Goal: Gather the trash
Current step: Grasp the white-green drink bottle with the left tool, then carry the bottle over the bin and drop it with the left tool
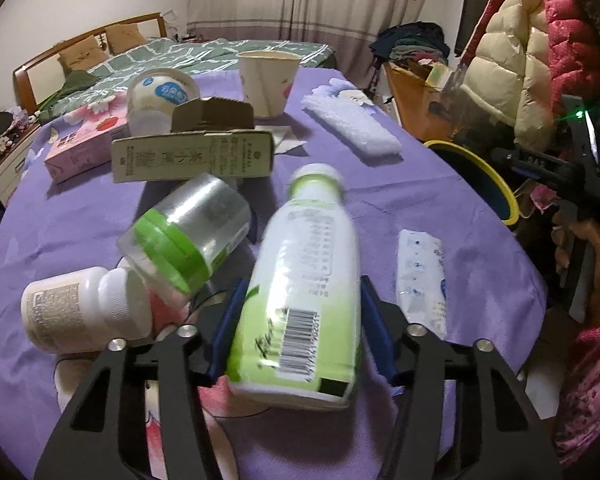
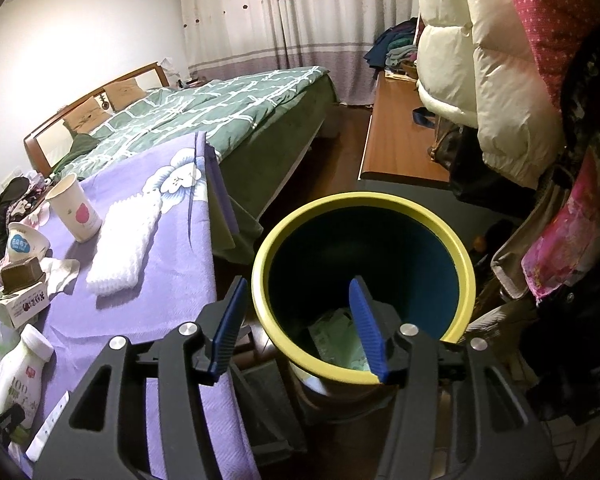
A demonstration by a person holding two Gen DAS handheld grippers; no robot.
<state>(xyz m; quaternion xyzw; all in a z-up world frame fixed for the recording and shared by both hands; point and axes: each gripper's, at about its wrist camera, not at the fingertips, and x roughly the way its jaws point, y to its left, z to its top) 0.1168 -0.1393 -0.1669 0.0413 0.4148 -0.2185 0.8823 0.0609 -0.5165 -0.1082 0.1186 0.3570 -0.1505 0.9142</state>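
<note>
A white and green drink bottle (image 1: 308, 248) lies on the purple tablecloth (image 1: 420, 208), neck pointing away. My left gripper (image 1: 304, 292) is shut on its lower body, one blue pad pressed on each side. The same bottle (image 2: 16, 372) shows at the left edge of the right wrist view. My right gripper (image 2: 299, 282) hangs open above the near rim of a yellow-rimmed, dark blue bin (image 2: 380, 200), with nothing between its fingers. A pale green packet (image 2: 336, 336) lies at the bottom of the bin. From the left wrist view the bin (image 1: 488, 176) stands past the table's right edge.
Around the bottle lie a clear jar with a green band (image 1: 188, 232), a white pill bottle (image 1: 80, 308), a tissue pack (image 1: 422, 276), a cardboard box (image 1: 192, 156), a pink carton (image 1: 84, 140), a paper cup (image 1: 266, 80) and white foam wrap (image 1: 352, 128). Behind stands a bed (image 2: 220, 120); coats (image 2: 480, 80) hang right.
</note>
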